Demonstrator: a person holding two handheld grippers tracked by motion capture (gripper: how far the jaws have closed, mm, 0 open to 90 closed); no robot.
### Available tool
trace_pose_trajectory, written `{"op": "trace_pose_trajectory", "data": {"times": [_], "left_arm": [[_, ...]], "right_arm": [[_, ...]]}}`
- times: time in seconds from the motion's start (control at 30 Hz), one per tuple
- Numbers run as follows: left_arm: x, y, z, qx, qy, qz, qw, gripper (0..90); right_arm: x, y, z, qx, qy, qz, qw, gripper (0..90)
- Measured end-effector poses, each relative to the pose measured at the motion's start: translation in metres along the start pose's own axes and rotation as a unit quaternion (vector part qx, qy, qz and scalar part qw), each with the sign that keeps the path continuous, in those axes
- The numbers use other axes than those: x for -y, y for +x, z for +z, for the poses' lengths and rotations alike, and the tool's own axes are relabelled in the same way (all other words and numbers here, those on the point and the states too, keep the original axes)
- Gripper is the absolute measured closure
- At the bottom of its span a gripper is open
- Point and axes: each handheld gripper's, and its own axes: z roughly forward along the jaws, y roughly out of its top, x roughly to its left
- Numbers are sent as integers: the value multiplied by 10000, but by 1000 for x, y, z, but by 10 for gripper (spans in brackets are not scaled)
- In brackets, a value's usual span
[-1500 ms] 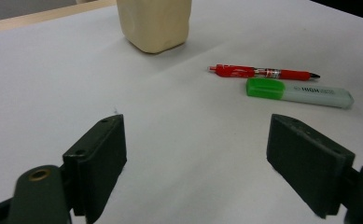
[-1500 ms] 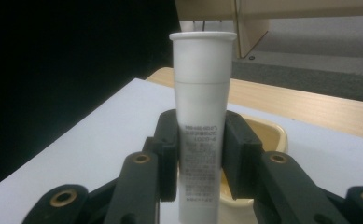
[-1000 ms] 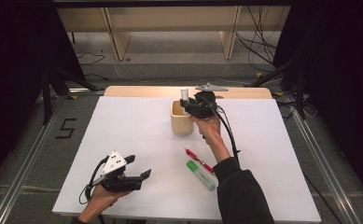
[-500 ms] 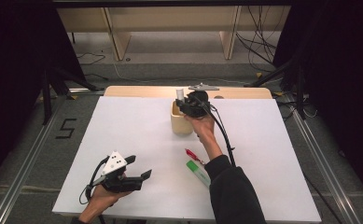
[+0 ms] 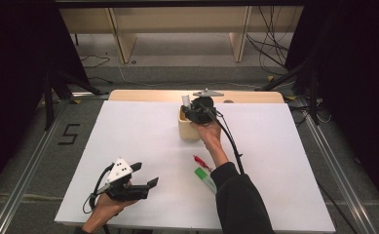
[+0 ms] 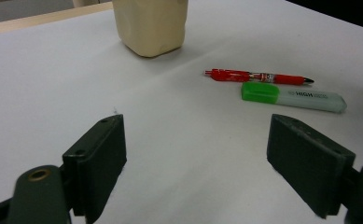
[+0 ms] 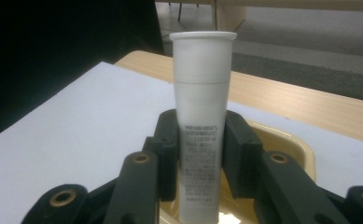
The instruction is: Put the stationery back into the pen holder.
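Note:
My right gripper [image 5: 189, 108] is shut on a white tube [image 7: 201, 121] with small print, held upright over the mouth of a beige cup [image 5: 187, 129] at the table's far middle. The right gripper view has both pads pressing the tube's sides, with the cup's rim [image 7: 289, 140] just below. A red pen [image 5: 202, 162] and a green-capped highlighter [image 5: 204, 178] lie on the white sheet beside my right forearm. My left gripper [image 5: 145, 175] rests near the front left edge, open with nothing between its jaws. In the left gripper view the pen [image 6: 258, 77], highlighter [image 6: 293, 97] and cup [image 6: 150, 25] lie ahead.
A white sheet [image 5: 128, 146] covers most of the wooden table [image 5: 143, 95]. Cables run from both grippers. Metal rails and dark stands flank the table, and wooden shelving stands behind it.
My right gripper has carried the white tube a little left and down, over the beige cup. The left gripper has stayed where it was.

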Motion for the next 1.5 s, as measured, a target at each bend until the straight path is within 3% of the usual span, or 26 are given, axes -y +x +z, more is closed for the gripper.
{"op": "trace_pose_trajectory", "data": {"times": [0.43,0.63,0.67,0.87,1.07,1.27,1.5], "left_arm": [[0,0,1,-12,44,31,10000,192],[1,0,1,-16,35,16,10000,190],[1,0,1,-9,47,23,10000,190],[1,0,2,-18,61,22,10000,189],[1,0,2,-35,88,22,10000,189],[2,0,3,-41,97,27,9999,188],[2,0,4,-46,94,2,9999,185]], "right_arm": [[4,1,5,14,69,32,10000,689],[2,1,3,-94,21,138,9999,460],[1,1,1,-72,8,120,9999,457],[-8,-3,-18,-231,-191,104,9995,386],[-16,-1,-48,-379,-267,-222,9987,349],[-8,1,-81,-575,-147,-437,9973,315],[17,0,-107,-795,234,-565,9950,282]]}}
